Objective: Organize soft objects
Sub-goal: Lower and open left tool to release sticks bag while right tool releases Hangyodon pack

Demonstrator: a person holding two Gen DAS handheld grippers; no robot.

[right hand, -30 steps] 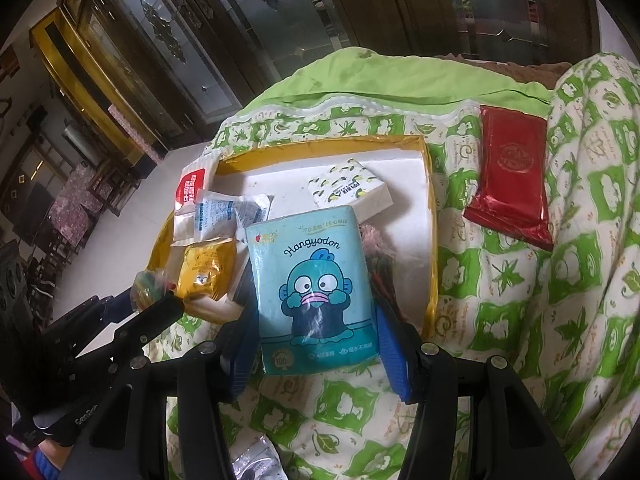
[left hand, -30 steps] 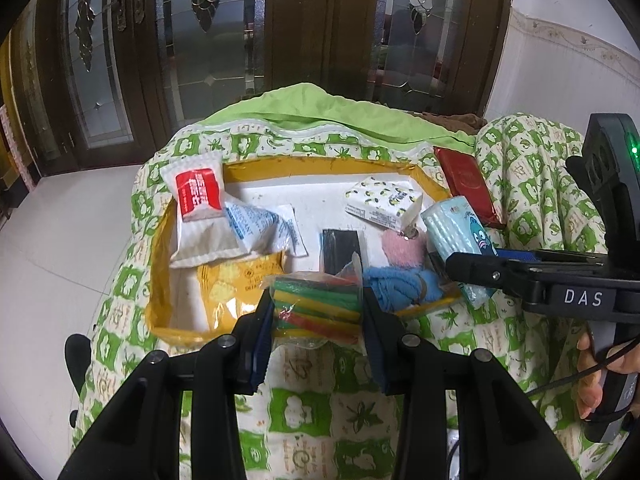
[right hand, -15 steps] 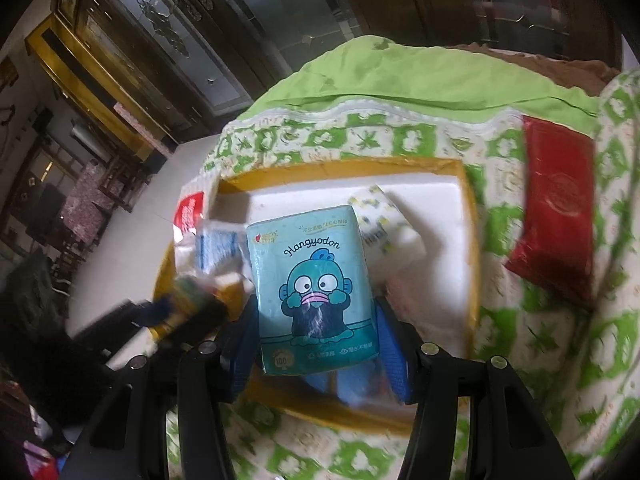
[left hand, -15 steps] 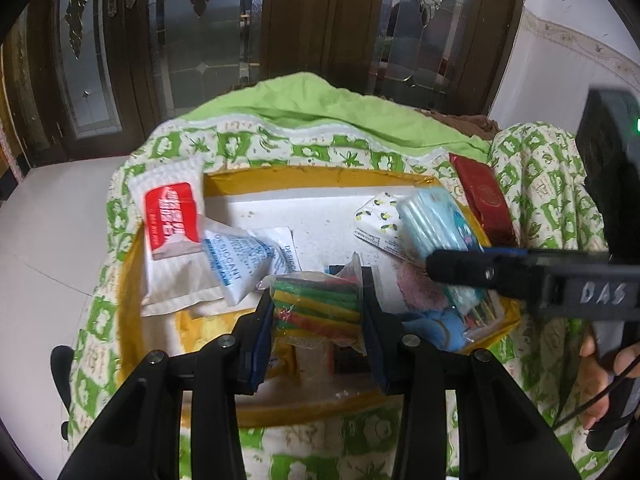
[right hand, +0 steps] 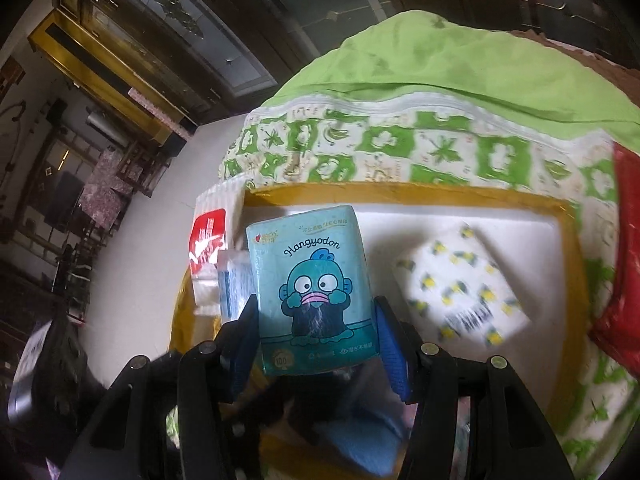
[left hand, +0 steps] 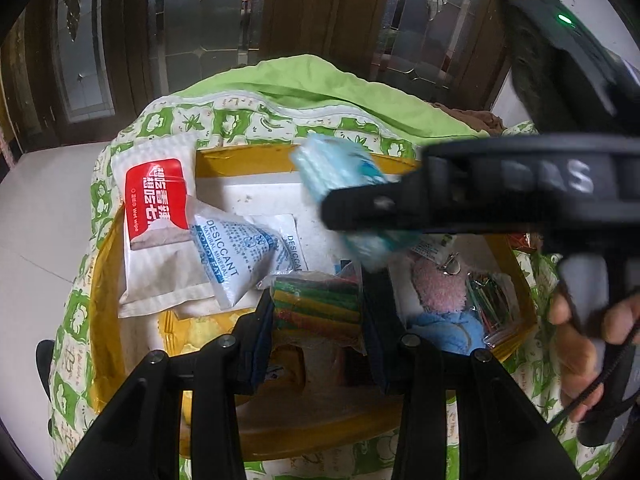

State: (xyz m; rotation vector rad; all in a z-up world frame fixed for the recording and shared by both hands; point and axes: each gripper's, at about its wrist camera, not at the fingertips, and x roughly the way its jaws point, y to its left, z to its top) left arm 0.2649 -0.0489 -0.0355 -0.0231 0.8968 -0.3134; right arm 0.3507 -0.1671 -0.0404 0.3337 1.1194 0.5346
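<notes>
Left gripper (left hand: 318,312) pinches a striped packet (left hand: 316,304) over the yellow box (left hand: 102,280); right gripper (right hand: 316,336) clamps a tissue pack (right hand: 312,292) above the box's middle, on the bed

The right gripper (right hand: 316,340) clamped a teal Hangyodon tissue pack (right hand: 312,292) between its blue pads, above the yellow-rimmed white tray (right hand: 400,196). A lemon-print tissue pack (right hand: 460,284) lay in the tray to its right, a red-labelled wet wipe packet (right hand: 208,244) at the left rim, all on a green-patterned quilt (right hand: 400,148).
</notes>
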